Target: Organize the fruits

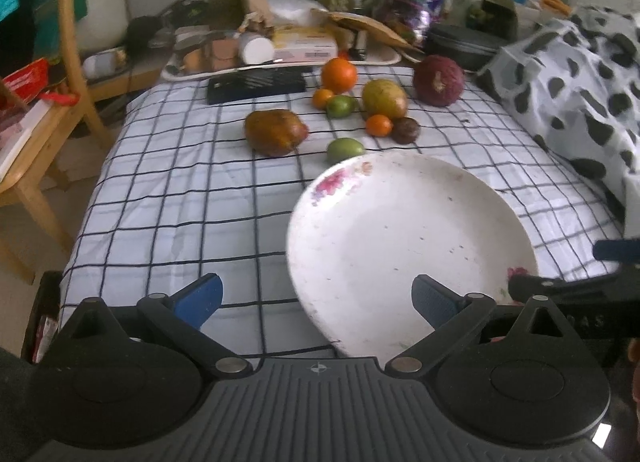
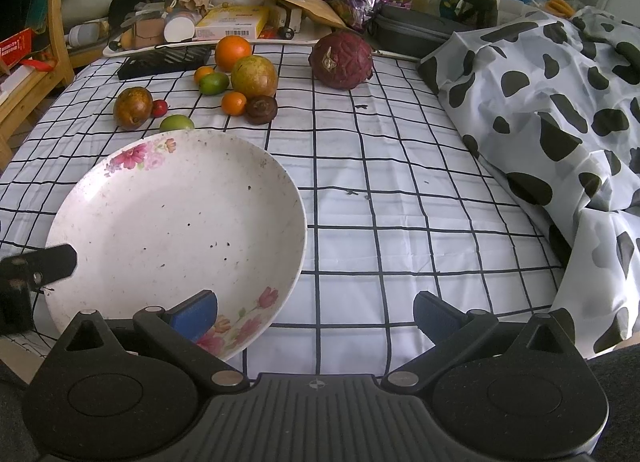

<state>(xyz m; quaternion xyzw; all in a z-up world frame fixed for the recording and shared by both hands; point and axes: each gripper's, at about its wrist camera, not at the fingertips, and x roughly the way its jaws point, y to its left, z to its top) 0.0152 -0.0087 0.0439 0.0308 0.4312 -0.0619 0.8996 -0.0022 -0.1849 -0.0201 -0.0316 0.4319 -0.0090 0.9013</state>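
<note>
Left claw: my left claw (image 1: 318, 300) stood spread wide with nothing between its blue pads (image 1: 206, 298), hanging over the near edge of the worktop; its right pad lay over the near rim of the plate.
Right claw: my right claw (image 2: 316, 316) was likewise released and empty, its left pad (image 2: 196, 316) over the plate's near rim, its right pad over bare cloth.
Plate: the round white plate with pink flower prints (image 2: 120, 198) sat near the worktop's near edge, holding no fruit, only dark specks.
Worktop: I saw a white cloth with a black grid (image 2: 400, 190) covering it, and a white cloth with black blotches (image 2: 560, 102) heaped along the right edge.
Fruits: all lay on the cloth beyond the plate, toward the far edge. A large orange (image 2: 233, 52) sat farthest back, a yellow-green mango (image 2: 254, 76) just before it, a small tangerine (image 2: 204, 74) and a green lime (image 2: 214, 83) touching at its left, and a second tangerine (image 2: 234, 103) beside a dark brown round fruit (image 2: 261, 109) in front.
Left group: a brown mottled mango (image 2: 133, 107) with a small red fruit (image 2: 160, 107) against it; a second green lime (image 2: 177, 123) just beyond the plate's far rim.
Apart: a big dark red wrinkled fruit (image 2: 342, 60) sat alone to the right.
Far edge: a white tray of boxes and clutter (image 2: 256, 38).
</note>
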